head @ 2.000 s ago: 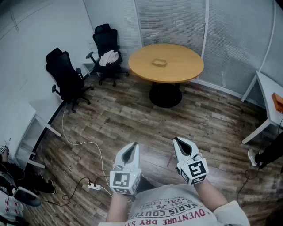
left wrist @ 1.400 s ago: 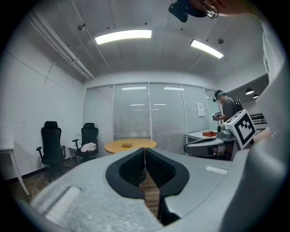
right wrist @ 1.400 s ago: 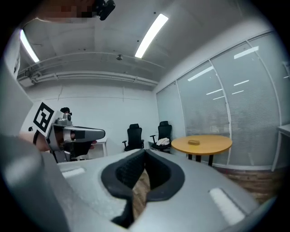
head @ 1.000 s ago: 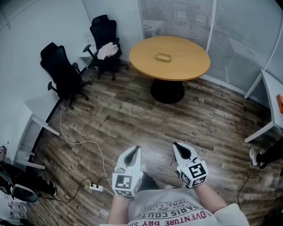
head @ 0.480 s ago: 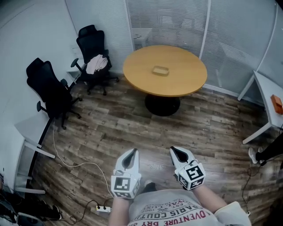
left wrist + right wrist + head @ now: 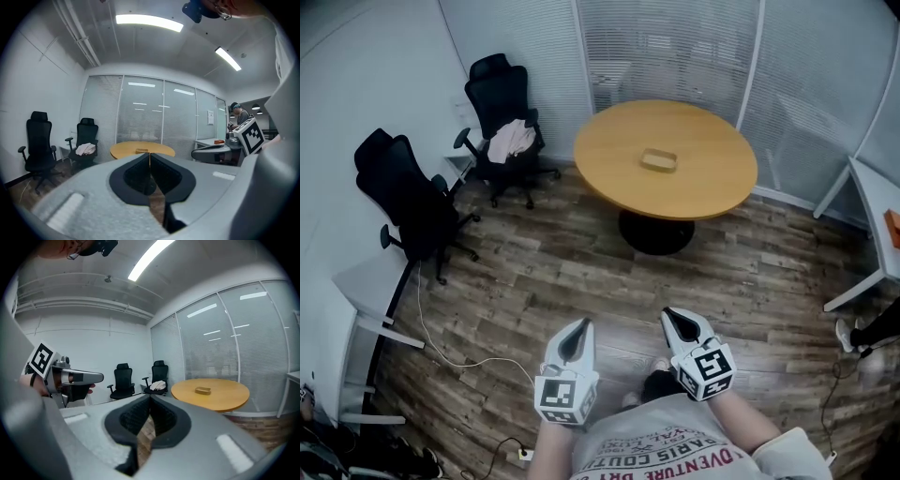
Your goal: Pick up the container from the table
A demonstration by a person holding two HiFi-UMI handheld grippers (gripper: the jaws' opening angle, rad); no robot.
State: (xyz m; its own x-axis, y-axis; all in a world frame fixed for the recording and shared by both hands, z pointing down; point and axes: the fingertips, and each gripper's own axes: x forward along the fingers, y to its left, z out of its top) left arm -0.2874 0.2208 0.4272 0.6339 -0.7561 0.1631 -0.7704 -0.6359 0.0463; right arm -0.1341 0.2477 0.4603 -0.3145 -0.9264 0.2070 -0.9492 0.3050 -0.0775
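Left claw (image 6: pixel 578 326) and right claw (image 6: pixel 673 317) are both pressed together, pinching nothing. The container (image 6: pixel 659 160) sits mid-top on the round bench (image 6: pixel 712 187), well apart from me, with wood floor (image 6: pixel 581 262) between. Two office chairs (image 6: pixel 408 197) stand left of the bench, and a cable (image 6: pixel 441 347) runs on the floor.

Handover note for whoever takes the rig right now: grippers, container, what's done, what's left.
Left gripper: jaws together, empty.
Right gripper: jaws together, empty.
Both are held side by side in front of the person, over the wood floor, well short of the round table.
Container: sits near the middle of the table top, untouched.
Done: nothing yet.
Left: get to the table, open a gripper's jaws, close them on the container, lift it off.
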